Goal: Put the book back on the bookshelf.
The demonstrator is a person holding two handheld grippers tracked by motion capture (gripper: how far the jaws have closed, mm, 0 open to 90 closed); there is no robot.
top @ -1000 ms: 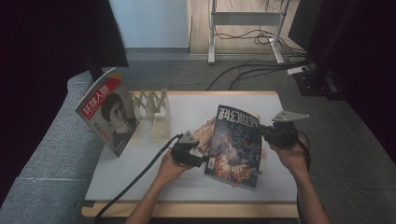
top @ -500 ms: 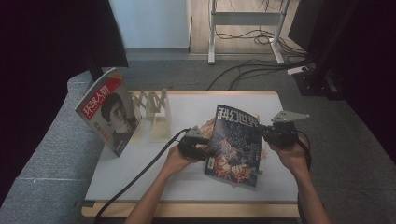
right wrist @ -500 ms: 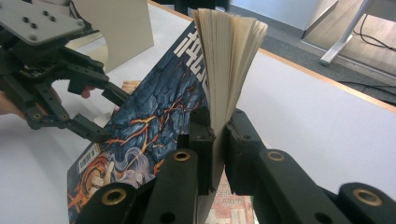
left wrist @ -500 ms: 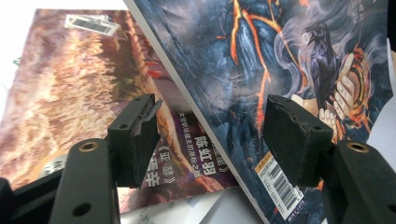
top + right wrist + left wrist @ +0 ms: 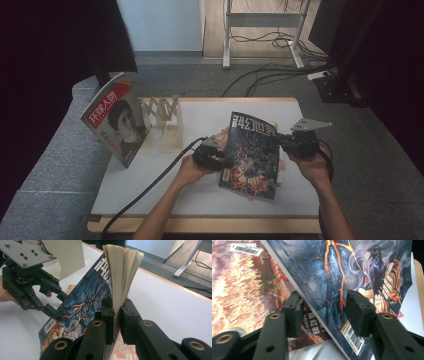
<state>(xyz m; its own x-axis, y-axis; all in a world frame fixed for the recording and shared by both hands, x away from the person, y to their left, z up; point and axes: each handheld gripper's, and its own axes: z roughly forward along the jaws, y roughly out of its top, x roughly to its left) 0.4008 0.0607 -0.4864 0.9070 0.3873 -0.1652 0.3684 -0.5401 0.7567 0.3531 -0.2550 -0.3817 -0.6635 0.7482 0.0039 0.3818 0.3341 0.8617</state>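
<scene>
A blue fantasy magazine [image 5: 252, 150] is tilted up off the white table [image 5: 200, 195]. My right gripper [image 5: 286, 141] is shut on its page edge; the right gripper view has the fanned pages [image 5: 122, 272] rising from between my right gripper [image 5: 117, 307] pads. My left gripper [image 5: 220, 154] is at the opposite edge. Its jaws have just been closing: in the left gripper view one jaw is under the cover [image 5: 332, 270] and one over it, and a gap still shows in my left gripper [image 5: 325, 307]. A second, orange magazine [image 5: 242, 285] lies flat underneath.
A red-titled magazine [image 5: 117, 125] with a portrait stands leaning by a wooden folding rack [image 5: 167, 120] at the table's back left. The left gripper's cable [image 5: 150, 190] trails to the front edge. Floor cables [image 5: 280, 65] and a desk frame lie beyond the table.
The left gripper has moved right onto the blue magazine's left edge and its jaws have narrowed around it. The right gripper has kept its grip in place.
</scene>
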